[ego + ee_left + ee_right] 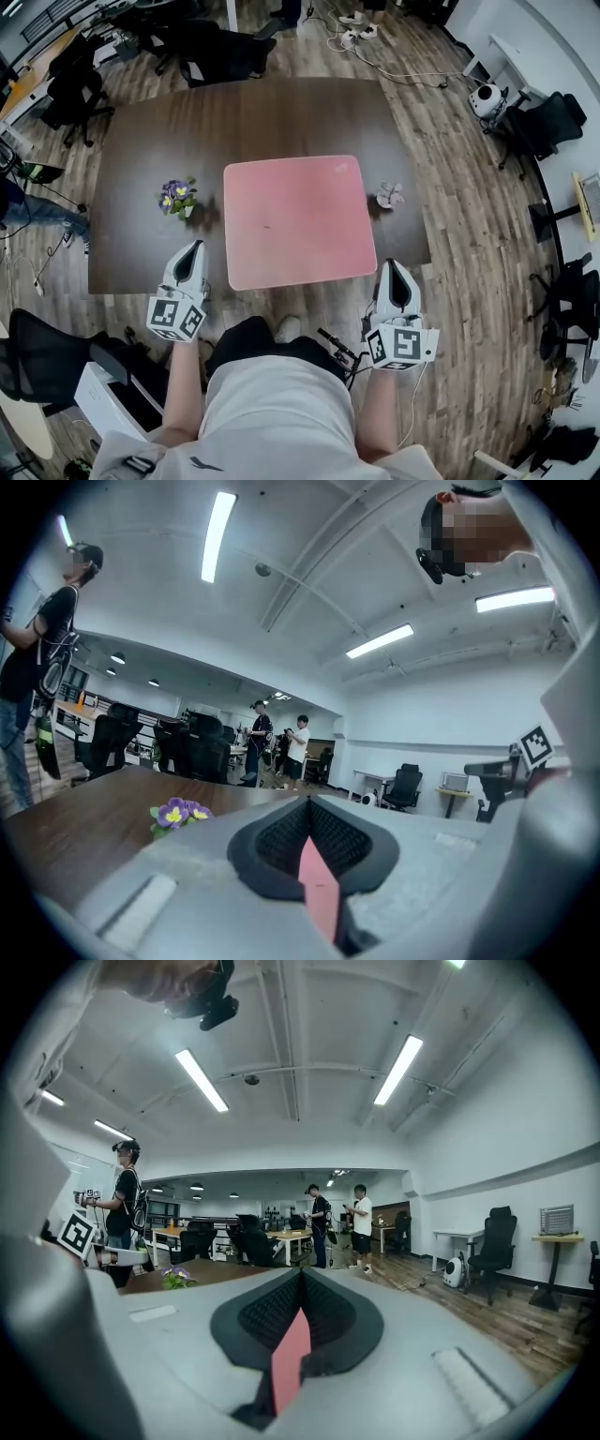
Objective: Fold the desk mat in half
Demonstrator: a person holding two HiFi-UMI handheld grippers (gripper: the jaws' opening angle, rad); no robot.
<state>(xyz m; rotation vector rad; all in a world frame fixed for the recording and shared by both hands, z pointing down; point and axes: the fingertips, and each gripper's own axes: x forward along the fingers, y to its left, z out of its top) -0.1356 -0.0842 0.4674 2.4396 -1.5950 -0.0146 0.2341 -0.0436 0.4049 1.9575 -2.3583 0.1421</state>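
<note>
Left gripper (194,247) and right gripper (389,265), both clenched empty, at table's (150,141) near edge, flanking flat desk mat's (298,220) near corners; wide tabletop beyond.

Right gripper (301,1279): grey shell, black ribbed fingers (260,1321) closed together, thin pink sliver (291,1358) in the seam, possibly the gripper's own lining. Beyond: brown desk (211,1274) bearing purple potted flower (175,1278). Background: one person (125,1199) at left, two people (323,1213) mid-room, black office chair (494,1237), ceiling strip lights (201,1080), wood floor (450,1293).
</note>
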